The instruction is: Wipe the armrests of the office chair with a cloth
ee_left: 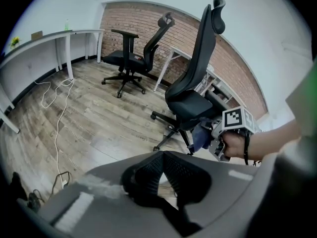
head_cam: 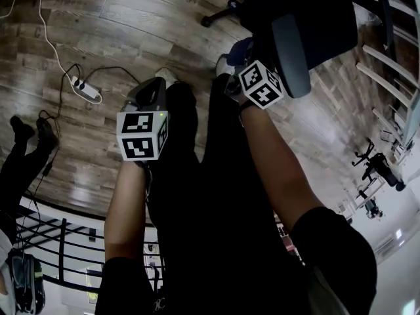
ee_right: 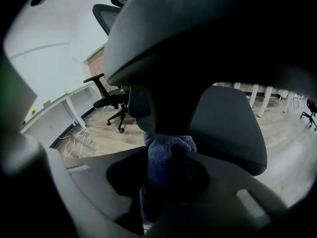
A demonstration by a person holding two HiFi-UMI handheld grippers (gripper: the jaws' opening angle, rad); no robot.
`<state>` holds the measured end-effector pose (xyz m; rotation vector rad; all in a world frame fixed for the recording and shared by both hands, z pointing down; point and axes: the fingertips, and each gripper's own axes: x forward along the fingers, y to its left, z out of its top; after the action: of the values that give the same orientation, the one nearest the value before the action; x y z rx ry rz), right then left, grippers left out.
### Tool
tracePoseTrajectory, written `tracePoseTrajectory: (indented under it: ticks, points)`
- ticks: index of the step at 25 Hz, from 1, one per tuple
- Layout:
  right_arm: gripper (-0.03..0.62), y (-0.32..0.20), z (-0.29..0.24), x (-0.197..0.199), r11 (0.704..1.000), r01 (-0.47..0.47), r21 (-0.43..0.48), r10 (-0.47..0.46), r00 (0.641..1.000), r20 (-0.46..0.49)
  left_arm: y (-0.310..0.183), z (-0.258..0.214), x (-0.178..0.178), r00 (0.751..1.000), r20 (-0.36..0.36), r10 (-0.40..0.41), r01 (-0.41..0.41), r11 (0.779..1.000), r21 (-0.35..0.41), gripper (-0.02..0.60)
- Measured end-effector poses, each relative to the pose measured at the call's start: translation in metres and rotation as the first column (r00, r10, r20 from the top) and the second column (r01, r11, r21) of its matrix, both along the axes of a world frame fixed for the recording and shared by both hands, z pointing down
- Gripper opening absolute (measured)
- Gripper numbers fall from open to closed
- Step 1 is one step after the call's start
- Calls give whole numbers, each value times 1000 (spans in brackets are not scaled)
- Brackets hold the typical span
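Note:
The office chair (ee_left: 190, 95) stands in front of me, and its grey armrest pad (head_cam: 292, 51) sits just right of my right gripper (head_cam: 246, 61). That gripper is shut on a blue fluffy cloth (ee_right: 166, 155). In the right gripper view the cloth rests against the dark post under the armrest pad (ee_right: 198, 33), which looms overhead. The cloth (head_cam: 237, 48) shows beside the pad in the head view, and in the left gripper view the cloth (ee_left: 203, 135) sits below the seat. My left gripper (head_cam: 151, 90) hangs lower left, away from the chair, its jaws shut with nothing between them.
A power strip (head_cam: 87, 92) with cables lies on the wood floor at the left. A second office chair (ee_left: 131, 58) and a white desk (ee_left: 49, 36) stand by the brick wall. Another person's legs (head_cam: 26, 156) are at far left. White frames (head_cam: 387, 64) line the right.

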<state>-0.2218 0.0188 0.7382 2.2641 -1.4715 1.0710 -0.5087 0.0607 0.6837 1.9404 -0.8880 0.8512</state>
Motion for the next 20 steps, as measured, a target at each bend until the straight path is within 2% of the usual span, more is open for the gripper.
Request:
tracePoseTrajectory:
  ticks: [4,10,15,20]
  points:
    - [78,-2,-6,-5,1000,22,-3,-22,1000,5,-4,2,-5,1000,-2,-21,21,1000,-2,5]
    - [77,-29,-32,-25,989,112,100,-108,993,-50,-1,2,-3,1000,-11,-17,17,1000,-5,5]
    - [77,-56,-5,-26,997,17,79,-18,1000,12,1,9,-14,1000,2,-12,12,1000,-11,5]
    - [77,-71,27,-34,998,-4,61,2,1000,21,2,21,-21,1000,9,-14,14,1000,-23,5]
